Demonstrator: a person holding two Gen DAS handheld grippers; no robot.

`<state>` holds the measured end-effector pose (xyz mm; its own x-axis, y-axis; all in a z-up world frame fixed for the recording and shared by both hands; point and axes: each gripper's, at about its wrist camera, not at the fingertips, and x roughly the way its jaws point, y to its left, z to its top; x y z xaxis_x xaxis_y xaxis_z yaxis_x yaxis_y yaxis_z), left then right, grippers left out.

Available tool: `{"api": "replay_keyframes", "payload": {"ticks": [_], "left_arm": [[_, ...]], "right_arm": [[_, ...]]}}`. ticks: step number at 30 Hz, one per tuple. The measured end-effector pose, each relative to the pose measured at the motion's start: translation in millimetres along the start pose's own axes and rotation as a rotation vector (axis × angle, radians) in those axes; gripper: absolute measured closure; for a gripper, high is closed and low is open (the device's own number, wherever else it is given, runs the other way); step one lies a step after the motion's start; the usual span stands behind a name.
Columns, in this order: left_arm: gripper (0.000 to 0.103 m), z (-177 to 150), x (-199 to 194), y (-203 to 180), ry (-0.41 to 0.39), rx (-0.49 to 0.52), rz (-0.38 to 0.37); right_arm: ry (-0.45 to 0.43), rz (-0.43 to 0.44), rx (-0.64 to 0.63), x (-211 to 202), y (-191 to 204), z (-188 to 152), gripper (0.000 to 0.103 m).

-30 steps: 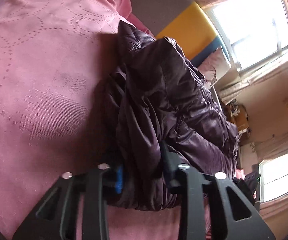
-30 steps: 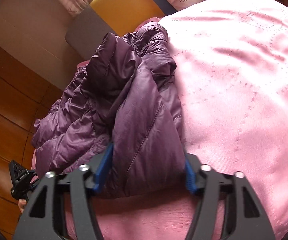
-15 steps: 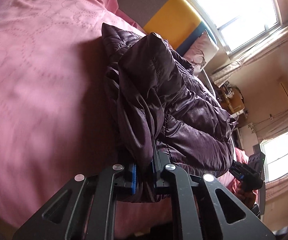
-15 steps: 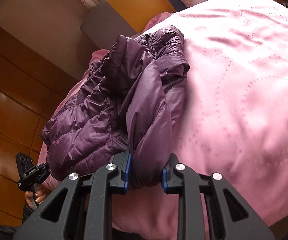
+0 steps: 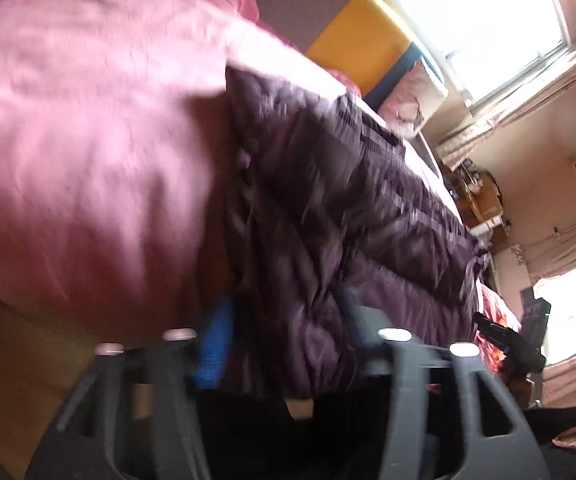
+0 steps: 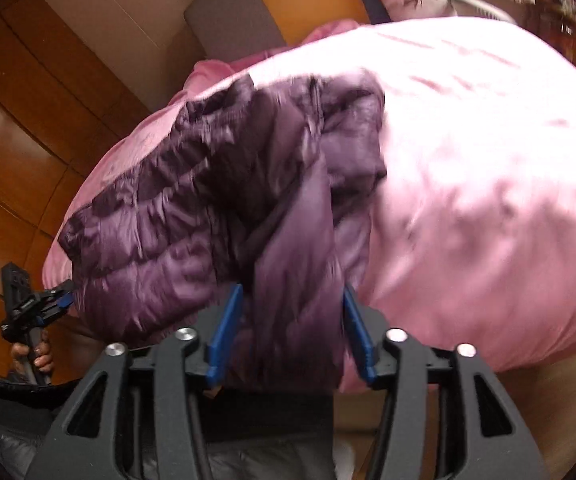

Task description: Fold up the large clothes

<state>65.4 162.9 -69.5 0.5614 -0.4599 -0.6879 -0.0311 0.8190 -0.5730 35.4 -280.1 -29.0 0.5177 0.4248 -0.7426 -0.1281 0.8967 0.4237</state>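
Left hand-held gripper [image 5: 283, 336]: jaws just opened, spread around a fold of the purple puffer jacket [image 5: 348, 216], fabric between the blue pads, contact lost in blur. Jacket bunched along the near edge of the bed, on the pink bedspread [image 5: 79, 152], hem spilling over that edge. Right hand-held gripper [image 6: 294, 328]: jaws likewise just opened, spread, a hanging jacket fold between them, pads barely clear of it.
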Motion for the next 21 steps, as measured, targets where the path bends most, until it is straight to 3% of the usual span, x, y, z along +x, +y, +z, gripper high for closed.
{"api": "replay_keyframes", "payload": {"ticks": [4, 6, 11, 15, 18, 21], "left_arm": [[0.035, 12.9, -5.5, -10.9, -0.057, 0.078, 0.064], [0.025, 18.8, -0.6, -19.1, -0.073, 0.131, 0.108], [0.024, 19.4, 7.5, -28.3, -0.081, 0.216, 0.156], [0.004, 16.3, 7.3, -31.5, -0.102, 0.28, 0.207], [0.004, 13.8, 7.6, -36.0, -0.123, 0.353, 0.27], [0.004, 12.8, 5.2, -34.5, -0.13, 0.357, 0.256]], "right_arm": [[-0.089, -0.086, -0.08, 3.4, 15.6, 19.1, 0.045], [-0.104, -0.125, -0.13, 14.2, 26.9, 30.6, 0.047], [-0.127, -0.17, -0.159, 31.6, 43.5, 36.2, 0.068], [-0.112, -0.221, -0.117, 49.2, 36.8, 36.7, 0.069], [-0.097, -0.236, -0.107, 59.3, 37.5, 31.7, 0.067], [-0.098, -0.235, -0.103, 62.6, 32.6, 24.9, 0.061]]}}
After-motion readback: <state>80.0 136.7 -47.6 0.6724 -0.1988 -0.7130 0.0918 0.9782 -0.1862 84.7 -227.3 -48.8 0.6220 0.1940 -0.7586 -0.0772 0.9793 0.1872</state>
